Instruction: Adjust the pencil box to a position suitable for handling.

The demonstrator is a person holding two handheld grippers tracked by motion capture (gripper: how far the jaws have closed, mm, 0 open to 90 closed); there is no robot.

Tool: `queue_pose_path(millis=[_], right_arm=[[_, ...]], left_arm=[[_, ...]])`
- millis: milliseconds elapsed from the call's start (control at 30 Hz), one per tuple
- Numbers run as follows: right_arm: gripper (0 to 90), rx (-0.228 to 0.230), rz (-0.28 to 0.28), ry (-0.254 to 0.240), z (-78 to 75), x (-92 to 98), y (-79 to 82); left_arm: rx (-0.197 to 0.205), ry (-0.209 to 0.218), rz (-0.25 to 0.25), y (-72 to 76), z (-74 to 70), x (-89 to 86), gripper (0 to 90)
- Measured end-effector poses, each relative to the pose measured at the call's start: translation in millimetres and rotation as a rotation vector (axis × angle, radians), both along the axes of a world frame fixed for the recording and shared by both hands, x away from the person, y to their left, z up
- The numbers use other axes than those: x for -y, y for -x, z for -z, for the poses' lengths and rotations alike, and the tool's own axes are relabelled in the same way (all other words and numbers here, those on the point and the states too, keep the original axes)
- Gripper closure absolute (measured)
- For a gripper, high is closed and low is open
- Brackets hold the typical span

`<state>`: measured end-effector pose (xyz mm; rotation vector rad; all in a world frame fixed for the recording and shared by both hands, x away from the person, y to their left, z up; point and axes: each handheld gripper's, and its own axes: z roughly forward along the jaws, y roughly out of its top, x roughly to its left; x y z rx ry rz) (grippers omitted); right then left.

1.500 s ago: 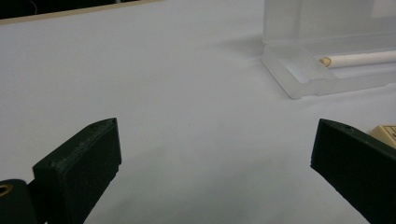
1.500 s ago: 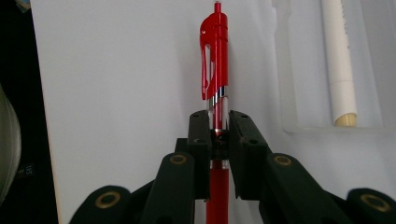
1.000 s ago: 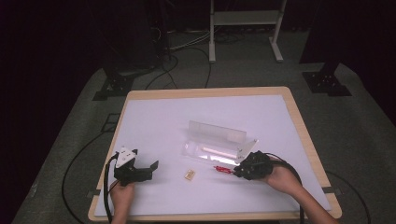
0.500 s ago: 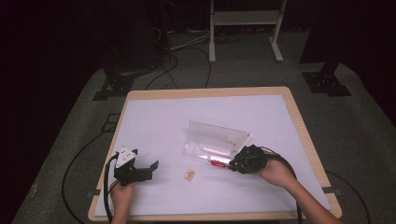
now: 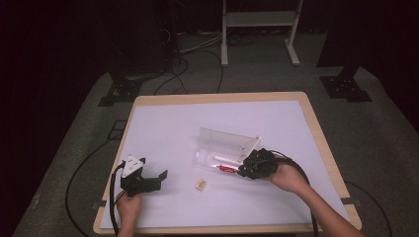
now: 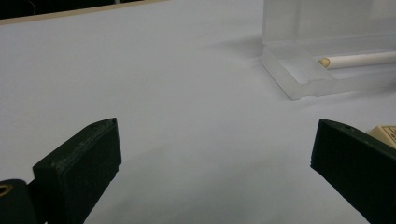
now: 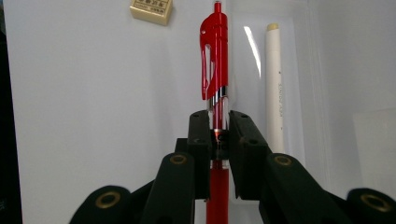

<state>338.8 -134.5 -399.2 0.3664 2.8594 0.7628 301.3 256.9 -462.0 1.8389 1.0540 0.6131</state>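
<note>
table [image 5: 163, 118]: white top with a pale wood rim, dark floor and cables around it.
case [image 5: 225, 148]: clear plastic, lid open and standing up on its 12 o'clock side; tray lies flat, just right of table centre. in the left gripper view the case [image 6: 299, 74] sits at 1 o'clock, with its near corner toward the camera.
case contents: one white pen [image 5: 225, 158] lying in the tray; in the right gripper view the white pen [image 7: 274, 84] runs lengthwise, just right of the red pen; in the left gripper view its tip [image 6: 355, 59] pokes out over the tray edge.
red pen [image 7: 215, 60]: gripped mid-barrel, clip end pointing away from the jaws; in the high view the red pen [image 5: 227, 169] lies along the tray's 6 o'clock edge; cannot tell whether it is inside the tray or just over its rim.
eraser [image 5: 200, 184]: small tan block on the bare table, at 7 o'clock from the case, apart from it; seen at 11 o'clock in the right gripper view [image 7: 151, 10].
right gripper [image 5: 245, 170]: jaws clenched on the red pen, at the case's 4 o'clock end; hand [image 5: 286, 177] behind it.
left gripper [image 5: 162, 176]: jaws spread wide, grasping nothing, low over bare table at the 8 o'clock part; well apart from the case.
</note>
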Motion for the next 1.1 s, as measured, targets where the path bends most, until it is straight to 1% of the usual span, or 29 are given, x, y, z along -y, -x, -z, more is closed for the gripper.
queue_pose_path(millis=[167, 300, 400, 467, 533, 800, 1100], right_arm=[[78.9, 0.002, 0.003, 0.005, -1.0, -0.7, -3.7], [78.9, 0.001, 0.006, -0.001, -1.9, -1.8, -7.1], [78.9, 0.004, 0.008, 0.006, -3.2, -4.0, -9.8], [78.9, -0.004, 0.01, 0.003, -3.3, -5.3, -11.4], [78.8, 0.0, 0.006, 0.016, -3.1, -7.3, -13.3], [78.9, 0.0, 0.005, 0.03, -1.1, -16.0, -19.9], [78.9, -0.015, 0.019, 0.038, 3.1, -19.8, -26.4]], left_arm=[[0.003, 0.002, -0.001, -0.2, 0.3, 0.0, 1.3], [0.004, 0.002, 0.0, -0.2, 0.3, 0.2, 1.3], [0.004, 0.003, -0.001, -0.2, 0.3, 0.1, 1.3], [0.003, 0.003, 0.0, -0.2, 0.3, 0.0, 1.3], [0.004, 0.003, 0.0, -0.2, 0.3, 0.0, 1.3], [0.006, 0.007, 0.001, 0.0, 0.4, 0.3, 1.3], [0.005, 0.004, 0.002, 0.0, 0.3, -0.1, 1.3]])
